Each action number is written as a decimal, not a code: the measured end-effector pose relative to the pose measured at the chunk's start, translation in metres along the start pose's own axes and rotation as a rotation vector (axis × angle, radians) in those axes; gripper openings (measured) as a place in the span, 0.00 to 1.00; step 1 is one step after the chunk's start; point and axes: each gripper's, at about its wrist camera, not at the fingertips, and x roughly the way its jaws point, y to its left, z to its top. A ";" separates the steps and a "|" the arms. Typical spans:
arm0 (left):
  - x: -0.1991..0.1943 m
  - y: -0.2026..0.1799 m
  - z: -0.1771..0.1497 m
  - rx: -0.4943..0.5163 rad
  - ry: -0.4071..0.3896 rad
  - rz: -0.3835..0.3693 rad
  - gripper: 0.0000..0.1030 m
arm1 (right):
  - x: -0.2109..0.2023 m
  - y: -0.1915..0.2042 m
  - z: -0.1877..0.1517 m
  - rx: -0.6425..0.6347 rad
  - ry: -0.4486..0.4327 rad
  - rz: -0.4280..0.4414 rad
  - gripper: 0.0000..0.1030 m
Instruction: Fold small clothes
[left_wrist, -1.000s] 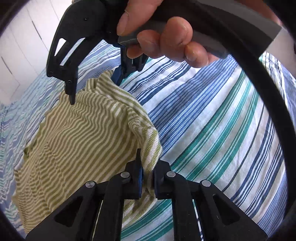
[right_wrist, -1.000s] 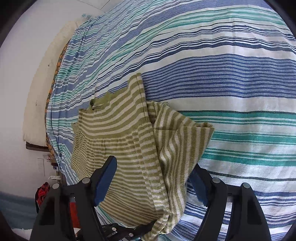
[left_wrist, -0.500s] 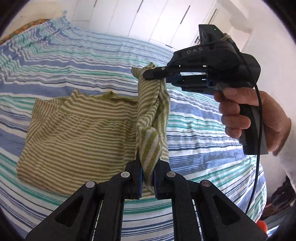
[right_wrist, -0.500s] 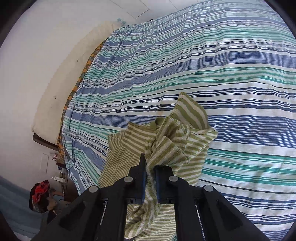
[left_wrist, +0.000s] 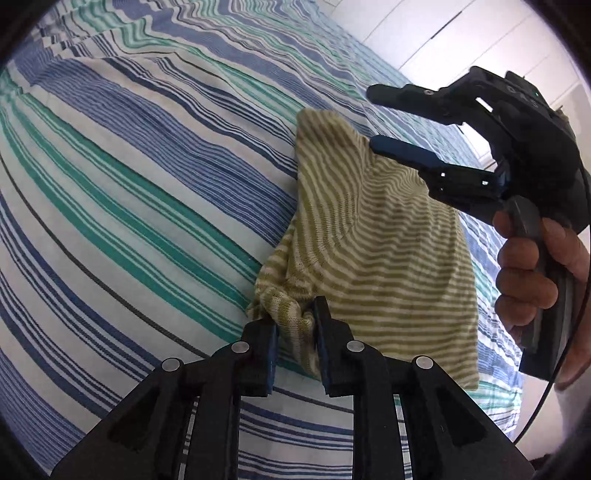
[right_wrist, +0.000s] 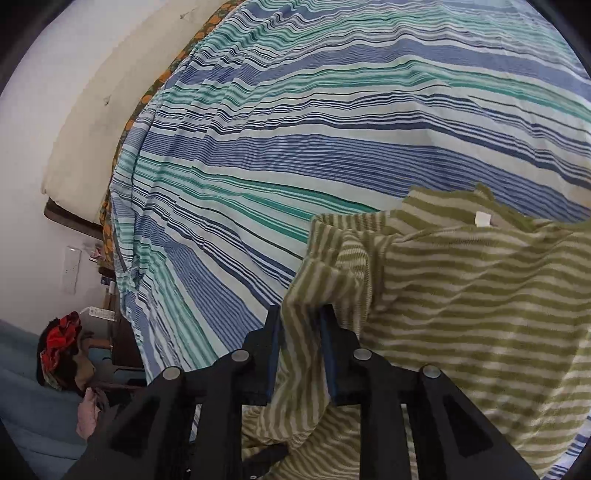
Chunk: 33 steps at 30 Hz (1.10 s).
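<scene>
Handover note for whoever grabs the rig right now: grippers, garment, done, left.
Left gripper: jaws opening, bunched corner of the striped top between them.
Right gripper: jaws opening, a fold of the top between them; it also shows in the left view.
Top lies folded over on the striped bedsheet.
Done: one fold laid.
Left: release, flatten the bunched edge, likely fold again.

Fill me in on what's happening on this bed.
A person is folding a small green-striped top on the striped bedsheet, one handheld gripper in each hand. The left gripper has a bunched edge between its jaws, and the right gripper has another fold; both jaws are opening, letting the folded cloth settle.
</scene>
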 end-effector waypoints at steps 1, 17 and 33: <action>-0.007 0.006 0.001 -0.008 -0.012 0.018 0.26 | -0.009 0.004 -0.002 -0.001 -0.043 0.058 0.46; -0.013 -0.068 0.024 0.321 -0.015 -0.093 0.44 | -0.151 0.001 -0.149 -0.286 -0.264 -0.395 0.59; 0.057 -0.096 0.092 0.452 0.071 -0.045 0.43 | -0.143 -0.038 -0.097 -0.213 -0.222 -0.383 0.59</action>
